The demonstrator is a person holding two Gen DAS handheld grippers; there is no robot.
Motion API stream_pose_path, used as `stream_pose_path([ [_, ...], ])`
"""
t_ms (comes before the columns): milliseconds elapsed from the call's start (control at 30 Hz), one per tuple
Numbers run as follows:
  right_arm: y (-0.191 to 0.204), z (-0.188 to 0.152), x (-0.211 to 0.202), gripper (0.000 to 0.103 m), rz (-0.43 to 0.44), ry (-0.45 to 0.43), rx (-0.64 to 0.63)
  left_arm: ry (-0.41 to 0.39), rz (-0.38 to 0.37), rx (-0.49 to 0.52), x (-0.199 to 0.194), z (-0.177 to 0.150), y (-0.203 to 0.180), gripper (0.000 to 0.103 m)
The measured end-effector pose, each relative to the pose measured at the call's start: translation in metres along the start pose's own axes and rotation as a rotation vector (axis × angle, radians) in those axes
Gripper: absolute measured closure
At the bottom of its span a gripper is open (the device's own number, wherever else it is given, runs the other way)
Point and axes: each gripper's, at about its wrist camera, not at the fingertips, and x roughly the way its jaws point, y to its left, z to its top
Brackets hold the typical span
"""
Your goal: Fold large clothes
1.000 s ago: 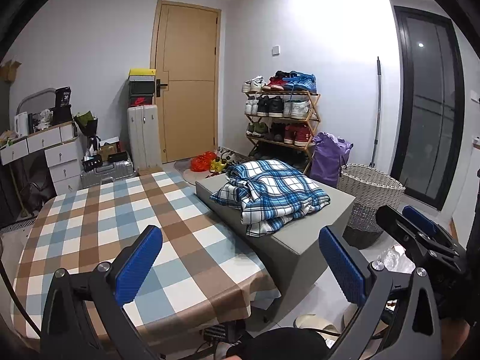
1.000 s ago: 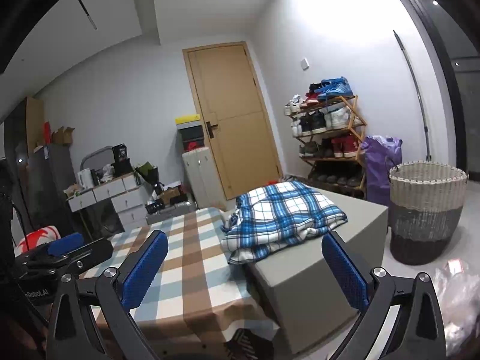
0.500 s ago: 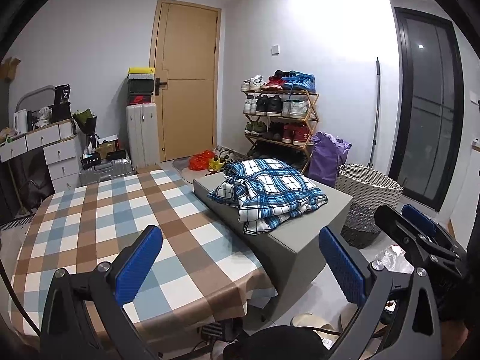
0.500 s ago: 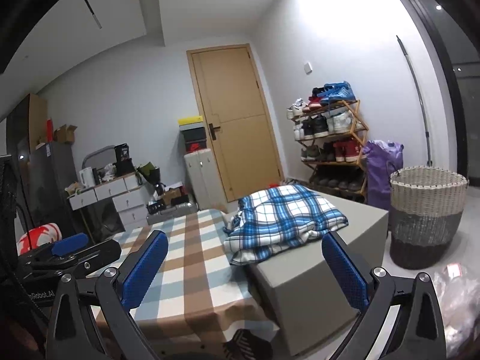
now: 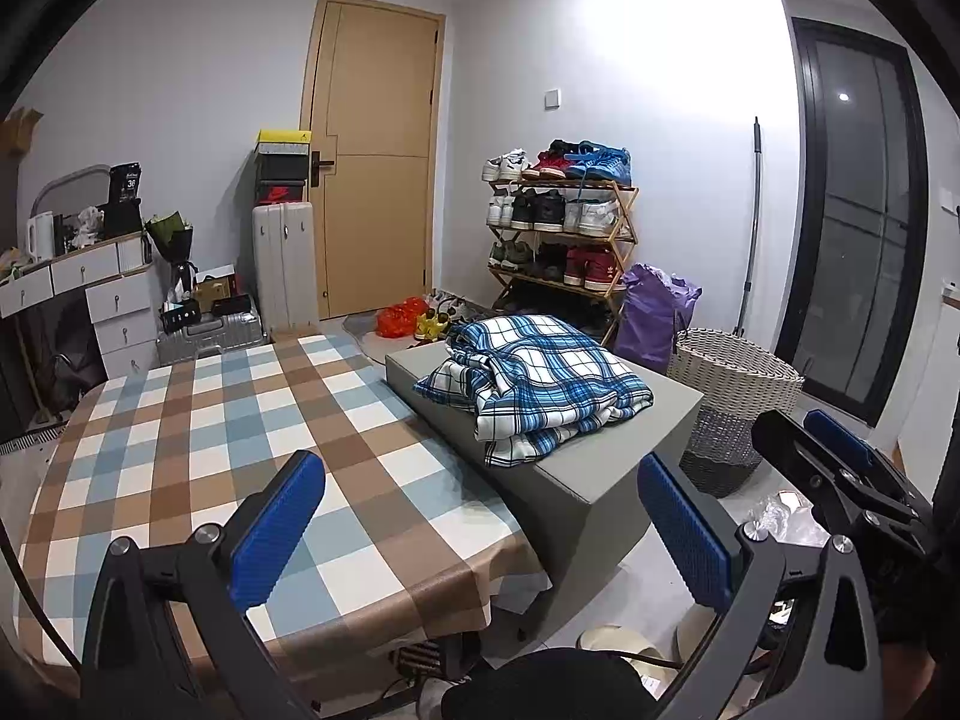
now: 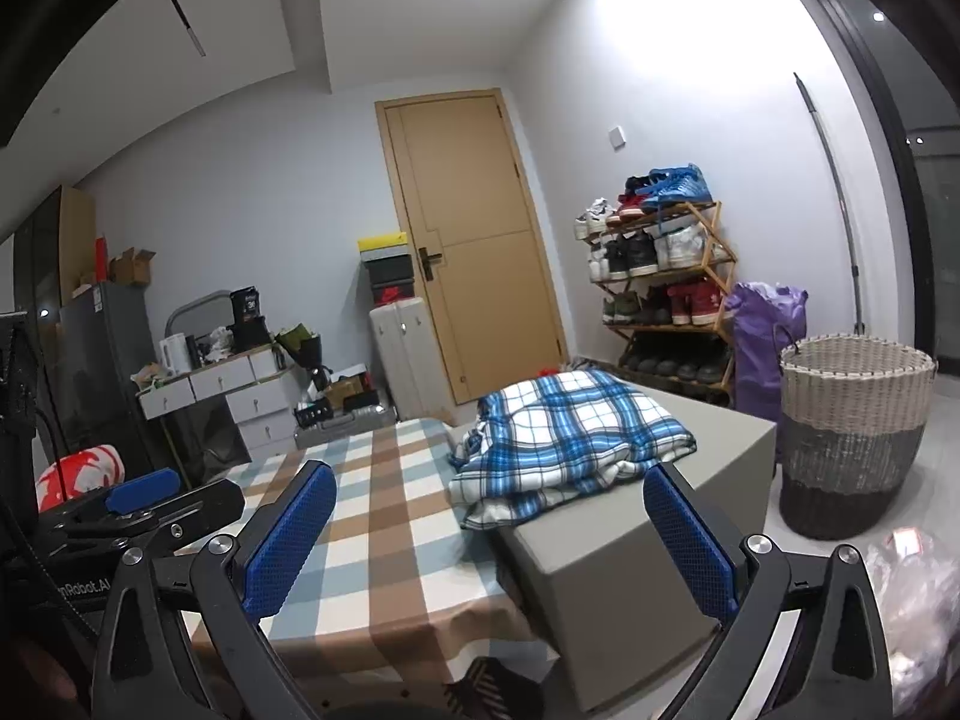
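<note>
A crumpled blue-and-white plaid garment [image 5: 534,381] [image 6: 570,432] lies bunched on a grey box-shaped stand [image 5: 606,468] [image 6: 636,558] beside the table with the checked cloth [image 5: 240,432] [image 6: 384,510]. My left gripper [image 5: 480,531] hangs open over the table's near edge, well short of the garment, with nothing between its blue pads. My right gripper [image 6: 489,537] is open too, low in front of the stand's near corner and holding nothing. In each wrist view the other gripper shows at the edge.
A woven laundry basket [image 5: 729,396] [image 6: 852,426] stands on the floor right of the stand. Behind it are a purple bag [image 5: 654,312], a shoe rack [image 5: 558,228], a door and a white suitcase [image 5: 282,270]. Drawers [image 5: 90,294] line the left wall.
Both views have pulled back and shifted slightly; the garment sits a little farther and lower in frame. Both grippers stay open and nothing has been grasped.
</note>
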Motion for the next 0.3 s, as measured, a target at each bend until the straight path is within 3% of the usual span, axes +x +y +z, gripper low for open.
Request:
stream_pose_path([
  [300,0.0038,0.0015,0.008,0.0,0.013,0.003,-0.008,0.0,0.002,-0.041,0.0029,0.0007,0.0091,0.001],
])
